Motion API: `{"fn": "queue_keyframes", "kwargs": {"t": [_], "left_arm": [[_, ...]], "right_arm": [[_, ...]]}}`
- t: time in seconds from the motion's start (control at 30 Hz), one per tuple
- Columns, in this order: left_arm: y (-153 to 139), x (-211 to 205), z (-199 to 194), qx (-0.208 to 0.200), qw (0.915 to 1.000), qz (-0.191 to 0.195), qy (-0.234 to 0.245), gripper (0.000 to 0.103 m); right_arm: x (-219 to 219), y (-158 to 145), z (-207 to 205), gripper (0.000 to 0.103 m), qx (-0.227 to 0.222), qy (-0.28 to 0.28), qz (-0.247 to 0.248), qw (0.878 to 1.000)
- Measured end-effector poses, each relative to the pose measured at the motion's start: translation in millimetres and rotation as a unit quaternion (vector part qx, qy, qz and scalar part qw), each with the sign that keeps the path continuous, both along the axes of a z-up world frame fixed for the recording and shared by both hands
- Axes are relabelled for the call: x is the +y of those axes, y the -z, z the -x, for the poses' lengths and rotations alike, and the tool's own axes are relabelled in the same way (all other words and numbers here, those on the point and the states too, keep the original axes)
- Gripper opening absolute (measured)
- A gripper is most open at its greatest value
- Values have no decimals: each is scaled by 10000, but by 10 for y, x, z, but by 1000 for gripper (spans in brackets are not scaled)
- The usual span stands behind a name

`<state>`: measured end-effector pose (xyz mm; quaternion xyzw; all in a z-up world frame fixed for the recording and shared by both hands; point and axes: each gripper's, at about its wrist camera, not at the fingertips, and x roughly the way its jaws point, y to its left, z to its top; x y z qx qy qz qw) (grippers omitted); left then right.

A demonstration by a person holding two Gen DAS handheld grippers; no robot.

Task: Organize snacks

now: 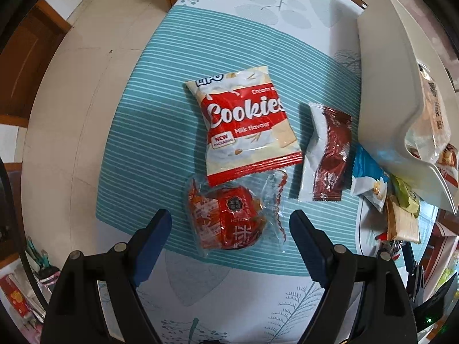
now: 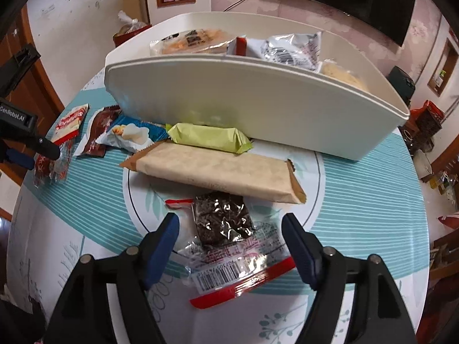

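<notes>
My left gripper [image 1: 229,223] is open, its fingers either side of a red snack in clear wrap [image 1: 229,220] on the table. Beyond it lie a red and white Cookies bag [image 1: 246,123] and a brown and white packet [image 1: 327,154]. My right gripper [image 2: 231,229] is open around a dark brownie in clear wrap with a red edge [image 2: 223,229]. Ahead of it lie a long tan bar [image 2: 218,172], a green packet [image 2: 209,137] and a blue and white packet [image 2: 132,134]. A white bin [image 2: 258,106] holds several snacks.
The white bin also shows at the right of the left wrist view [image 1: 384,100]. The round table has a teal striped cloth [image 1: 149,149]; its edge drops to a tiled floor [image 1: 66,114] on the left. The left gripper shows at the left edge of the right wrist view [image 2: 43,146].
</notes>
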<state>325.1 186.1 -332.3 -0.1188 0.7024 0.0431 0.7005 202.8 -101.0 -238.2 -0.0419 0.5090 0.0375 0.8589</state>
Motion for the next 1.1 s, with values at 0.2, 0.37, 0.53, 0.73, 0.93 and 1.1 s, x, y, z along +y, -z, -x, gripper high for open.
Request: {"fn": "queue_keyframes", "kwargs": {"t": [0.2,0.37,0.53,0.73,0.93,1.1], "left_arm": [[96,143,-16,177,9996,70,-222,67],[119,262,-38,245,9990,227,-307,58],[76,209,-29,205,9996,136,-146,57],[106,90,86,241,9995,136,-129,56],[79,-6,165,268,9995,146,-13,56],[-26,-134,215,177,9997,105,126,56]], "right_arm": [[1,77,-53,74,104,-60,-19,9999],[-9,108,-114,74,112,-64,-77,9999],[-26,104,-90,61,71,-56,-104,9999],[-34,67,-33,59,80,-112,-94,9999],[-39,-5,55,54,85,-164,-409,9990],[-7,-39,161,53,147,-237,-649,9975]]}}
